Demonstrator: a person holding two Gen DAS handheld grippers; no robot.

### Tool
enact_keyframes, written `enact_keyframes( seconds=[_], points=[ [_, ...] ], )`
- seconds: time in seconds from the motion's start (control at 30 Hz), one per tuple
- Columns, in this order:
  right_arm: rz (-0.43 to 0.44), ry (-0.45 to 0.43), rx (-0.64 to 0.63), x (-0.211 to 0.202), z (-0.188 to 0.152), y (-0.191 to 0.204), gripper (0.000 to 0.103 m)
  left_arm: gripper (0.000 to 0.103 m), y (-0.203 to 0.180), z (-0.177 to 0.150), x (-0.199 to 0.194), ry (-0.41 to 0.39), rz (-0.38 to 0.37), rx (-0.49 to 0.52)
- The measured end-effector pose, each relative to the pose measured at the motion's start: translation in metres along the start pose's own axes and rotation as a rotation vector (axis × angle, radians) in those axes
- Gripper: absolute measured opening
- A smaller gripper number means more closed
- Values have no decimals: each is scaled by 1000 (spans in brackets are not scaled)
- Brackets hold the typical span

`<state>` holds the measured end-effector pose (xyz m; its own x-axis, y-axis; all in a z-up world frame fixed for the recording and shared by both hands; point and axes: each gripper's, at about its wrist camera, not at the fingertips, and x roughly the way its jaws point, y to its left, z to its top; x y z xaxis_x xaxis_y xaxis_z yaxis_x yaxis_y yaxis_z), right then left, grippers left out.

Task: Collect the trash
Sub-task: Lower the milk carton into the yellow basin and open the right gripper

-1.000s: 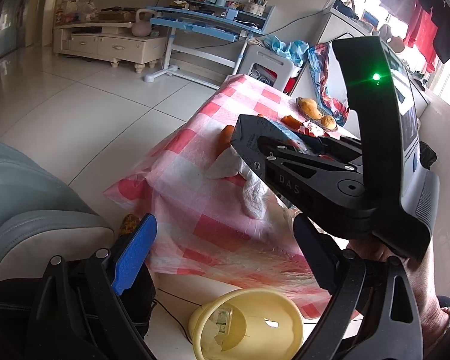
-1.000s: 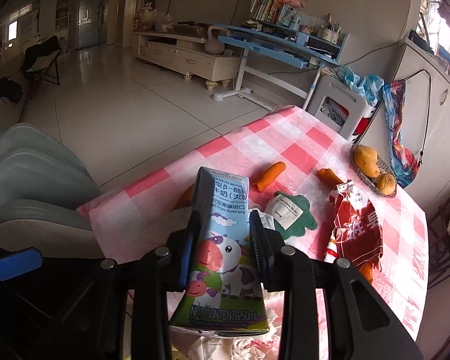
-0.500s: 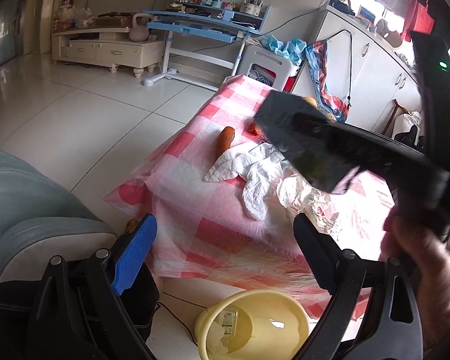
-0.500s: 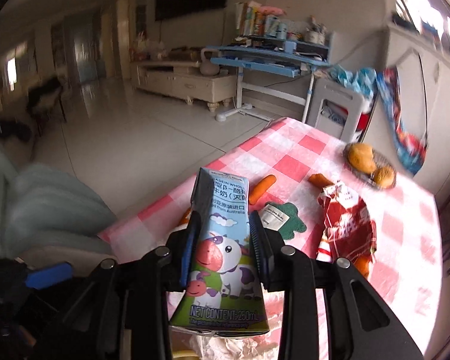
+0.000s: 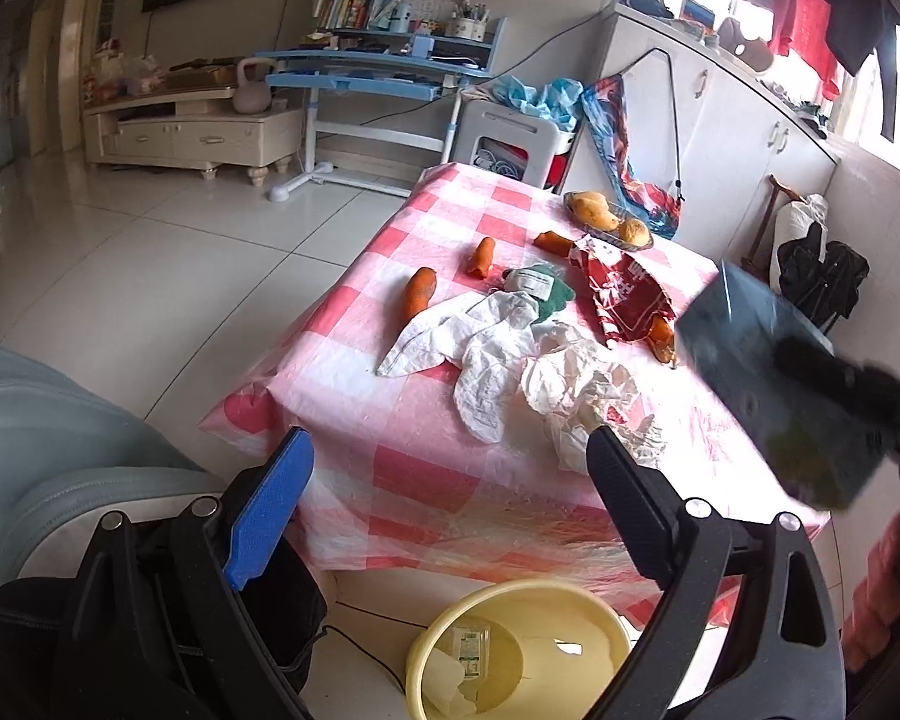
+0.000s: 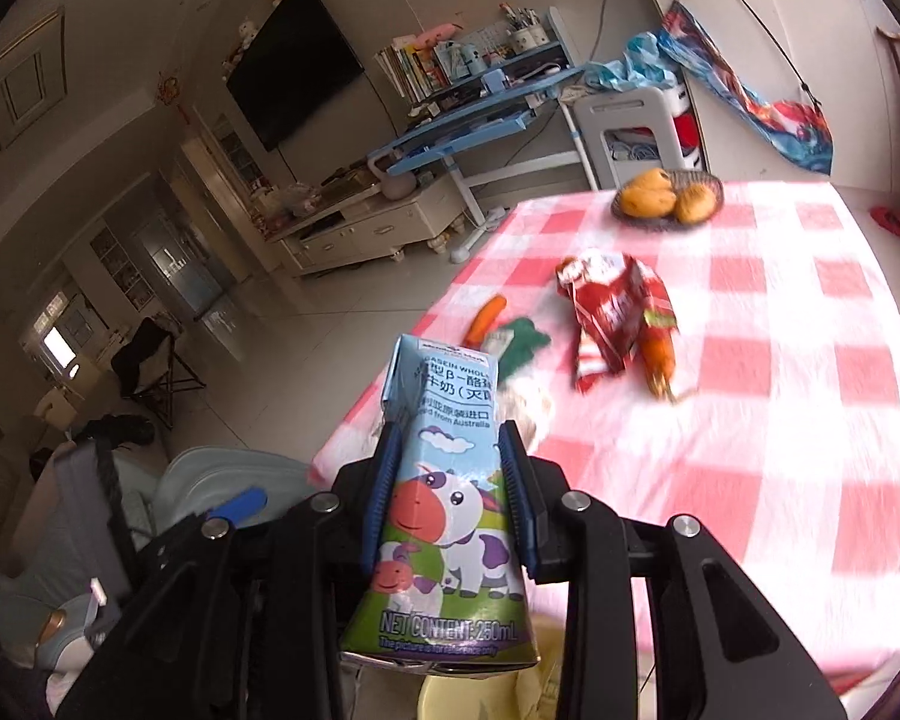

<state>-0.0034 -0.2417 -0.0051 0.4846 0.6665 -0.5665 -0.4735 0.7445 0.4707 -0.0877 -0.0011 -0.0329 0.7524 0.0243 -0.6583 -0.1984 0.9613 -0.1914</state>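
Note:
My right gripper (image 6: 450, 492) is shut on a blue milk carton (image 6: 444, 480) with a cartoon cow, held up over the near edge of the checked table (image 6: 780, 420). In the left wrist view the carton (image 5: 780, 396) shows blurred at the right. My left gripper (image 5: 444, 492) is open and empty, above the yellow bin (image 5: 510, 648) on the floor. On the table lie crumpled white paper (image 5: 576, 384), a white cloth (image 5: 480, 336), a red snack bag (image 5: 624, 294) and a green packet (image 5: 546, 288).
Carrots (image 5: 420, 294) and a basket of fruit (image 5: 606, 219) lie on the table. A grey sofa arm (image 5: 60, 444) is at the left, and a black bag (image 5: 150, 630) lies below my left gripper. The bin holds a small wrapper (image 5: 468, 648).
My right gripper with the carton has swung from in front of the left camera to the right and tilted. The left gripper has stayed open over the bin.

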Motion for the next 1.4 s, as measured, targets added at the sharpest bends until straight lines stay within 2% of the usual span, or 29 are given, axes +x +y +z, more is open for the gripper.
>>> enact_keyframes(
  seconds=[0.17,0.3,0.43,0.7,0.8,0.83,0.9,0.97,1.0,1.17,1.3,1.4],
  points=[
    [-21,72,13,-13,-40,1,34,89,-7,6,-5,-4,-17,27],
    [-45,147,-9,-6,-63,7,34,89,-19,8,0,14,-40,53],
    [-59,229,-19,15,-76,7,34,89,-41,11,10,37,-74,131],
    [-73,321,-11,42,-96,1,34,89,-81,7,49,112,-98,255],
    [-75,339,14,47,-98,-5,38,89,-91,6,65,136,-84,283],
    [-74,336,18,44,-102,-6,44,89,-93,5,71,144,-80,294],
    [-77,319,27,41,-101,-7,50,82,-99,3,79,161,-75,321],
    [-73,306,43,38,-98,-12,51,62,-106,0,90,198,-82,349],
    [-72,299,50,37,-97,-13,52,59,-109,-2,95,214,-88,359],
    [-68,247,102,27,-91,-26,52,35,-114,-1,90,196,-115,372],
    [-70,182,137,13,-85,-35,53,27,-108,3,70,179,-146,350],
    [-74,150,147,7,-80,-30,54,27,-104,3,48,160,-173,344]
  ],
)
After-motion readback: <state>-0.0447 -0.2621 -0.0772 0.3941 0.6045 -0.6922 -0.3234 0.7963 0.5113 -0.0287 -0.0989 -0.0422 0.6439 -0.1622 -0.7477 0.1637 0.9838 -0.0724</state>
